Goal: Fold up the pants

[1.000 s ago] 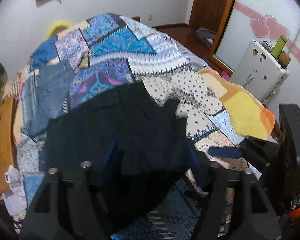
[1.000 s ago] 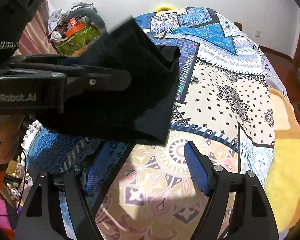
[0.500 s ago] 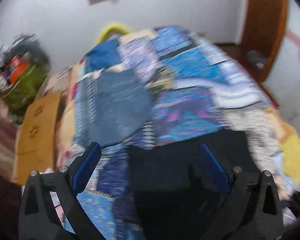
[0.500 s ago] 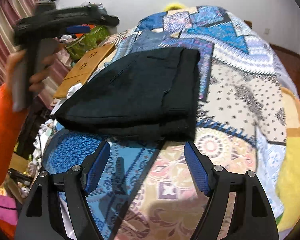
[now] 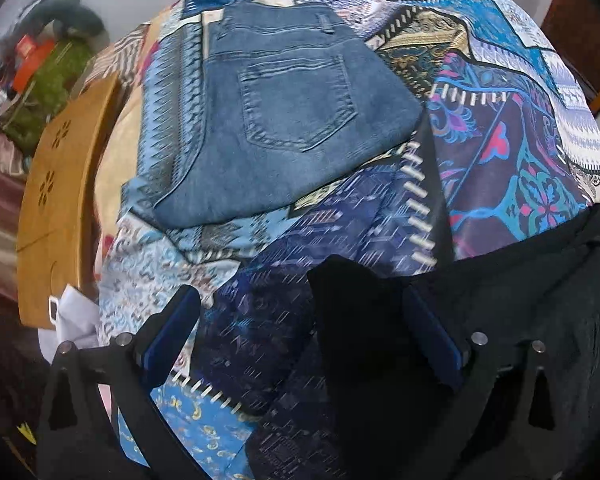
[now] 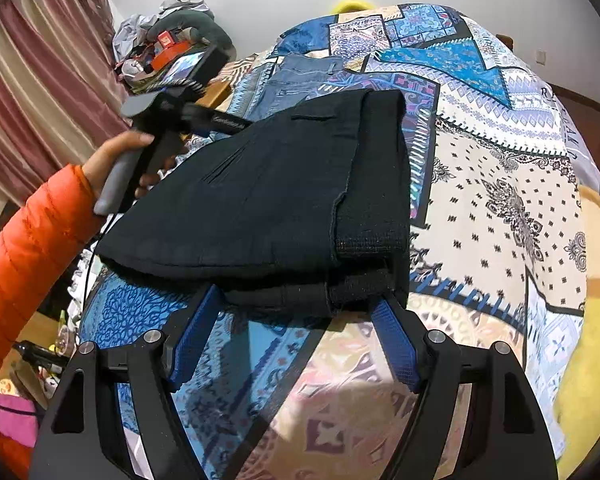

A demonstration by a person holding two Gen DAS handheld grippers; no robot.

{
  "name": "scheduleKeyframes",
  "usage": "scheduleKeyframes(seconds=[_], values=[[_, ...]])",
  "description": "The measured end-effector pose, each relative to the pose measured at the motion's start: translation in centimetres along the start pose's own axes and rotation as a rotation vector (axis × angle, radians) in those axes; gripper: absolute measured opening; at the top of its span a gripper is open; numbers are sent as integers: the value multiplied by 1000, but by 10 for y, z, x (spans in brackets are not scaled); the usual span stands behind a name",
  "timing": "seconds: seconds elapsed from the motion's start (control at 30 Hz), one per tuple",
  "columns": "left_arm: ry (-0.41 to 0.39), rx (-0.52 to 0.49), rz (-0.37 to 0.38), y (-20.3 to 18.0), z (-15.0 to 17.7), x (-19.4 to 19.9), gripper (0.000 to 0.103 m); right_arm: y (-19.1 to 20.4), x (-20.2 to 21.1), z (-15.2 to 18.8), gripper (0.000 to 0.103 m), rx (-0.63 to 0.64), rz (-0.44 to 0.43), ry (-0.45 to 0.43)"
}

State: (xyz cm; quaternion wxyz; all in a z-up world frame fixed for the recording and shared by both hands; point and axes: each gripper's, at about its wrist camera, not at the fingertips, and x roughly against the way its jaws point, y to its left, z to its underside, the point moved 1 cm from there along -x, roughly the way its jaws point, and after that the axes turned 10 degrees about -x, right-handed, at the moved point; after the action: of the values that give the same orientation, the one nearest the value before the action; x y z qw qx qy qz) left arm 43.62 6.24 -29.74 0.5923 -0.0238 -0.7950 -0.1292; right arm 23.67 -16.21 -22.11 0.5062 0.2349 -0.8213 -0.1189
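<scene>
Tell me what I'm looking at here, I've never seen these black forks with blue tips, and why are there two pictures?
There is no robot here. A person holds a hand-held gripper in each hand, and each one carries a wide-angle camera that looks along its two blue-padded fingers. That is why there are two pictures.

One picture looks from the left hand-held gripper. It is open and holds nothing. The other looks from the right hand-held gripper, also open and empty.

Both look at a bed with a patchwork bedspread. On it lie folded black pants, and beyond them folded blue jeans. In the right view you can also see the person's left hand gripping its tool.
</scene>
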Motion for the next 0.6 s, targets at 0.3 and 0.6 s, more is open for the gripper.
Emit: scheduleKeyframes(seconds=[0.3, 0.6], values=[[4, 59, -18, 9, 79, 32, 102, -13, 37, -2, 73, 21, 94, -97], [-61, 79, 63, -23, 147, 83, 102, -9, 63, 9, 73, 27, 69, -164]])
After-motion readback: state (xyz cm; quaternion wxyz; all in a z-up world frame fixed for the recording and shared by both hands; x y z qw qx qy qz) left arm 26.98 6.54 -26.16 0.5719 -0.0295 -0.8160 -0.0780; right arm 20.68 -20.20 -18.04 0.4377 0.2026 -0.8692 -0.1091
